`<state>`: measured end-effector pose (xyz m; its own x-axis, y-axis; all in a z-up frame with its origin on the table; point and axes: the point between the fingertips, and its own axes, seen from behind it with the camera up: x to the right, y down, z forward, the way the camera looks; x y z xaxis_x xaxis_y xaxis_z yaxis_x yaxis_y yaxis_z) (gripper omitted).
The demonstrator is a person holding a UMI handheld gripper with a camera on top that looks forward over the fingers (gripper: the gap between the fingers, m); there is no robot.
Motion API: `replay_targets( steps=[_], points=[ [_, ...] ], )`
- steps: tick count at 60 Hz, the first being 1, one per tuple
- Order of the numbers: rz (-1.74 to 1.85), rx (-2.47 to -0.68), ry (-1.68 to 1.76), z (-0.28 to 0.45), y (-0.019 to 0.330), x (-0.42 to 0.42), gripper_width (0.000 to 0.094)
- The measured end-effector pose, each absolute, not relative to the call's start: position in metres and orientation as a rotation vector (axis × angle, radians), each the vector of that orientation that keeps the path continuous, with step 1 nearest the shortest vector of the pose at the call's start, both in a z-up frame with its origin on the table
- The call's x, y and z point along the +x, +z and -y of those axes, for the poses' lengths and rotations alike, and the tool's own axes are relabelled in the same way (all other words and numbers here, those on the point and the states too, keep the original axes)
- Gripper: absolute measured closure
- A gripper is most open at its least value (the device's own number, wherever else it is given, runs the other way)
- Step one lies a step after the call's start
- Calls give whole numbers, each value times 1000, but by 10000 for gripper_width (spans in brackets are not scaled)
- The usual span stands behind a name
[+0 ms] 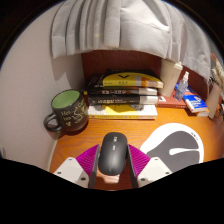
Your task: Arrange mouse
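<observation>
A dark grey computer mouse (112, 156) stands between my two fingers, its nose pointing away from me. The magenta pads (88, 157) press against both its sides, so my gripper (112, 168) is shut on the mouse. It is held over the wooden desk (80, 138), just left of a white mouse pad (178, 147). I cannot tell whether the mouse touches the desk.
A stack of books (122, 95) lies beyond the fingers against the wall. A dark green mug (68, 111) stands to the left of the books. Small bottles and boxes (190, 95) stand at the right. A grey curtain (120, 30) hangs behind.
</observation>
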<state>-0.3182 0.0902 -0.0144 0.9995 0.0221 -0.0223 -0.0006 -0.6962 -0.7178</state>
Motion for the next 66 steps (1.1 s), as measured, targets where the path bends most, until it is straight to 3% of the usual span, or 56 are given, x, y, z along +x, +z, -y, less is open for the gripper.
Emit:
replay_targets(
  steps=[12, 20, 25, 38, 45, 53, 66],
  points=[
    [16, -2416, 65, -90, -17, -319, 571],
    [79, -2454, 89, -91, -6, -323, 571],
    [137, -2407, 91, -92, 35, -322, 568],
    [164, -2159, 42, -107, 194, -269, 565],
    [126, -2091, 5, -109, 236, -211, 563],
    [70, -2139, 14, -104, 209, -151, 562],
    [38, -2346, 33, -81, 85, -107, 569]
  ],
)
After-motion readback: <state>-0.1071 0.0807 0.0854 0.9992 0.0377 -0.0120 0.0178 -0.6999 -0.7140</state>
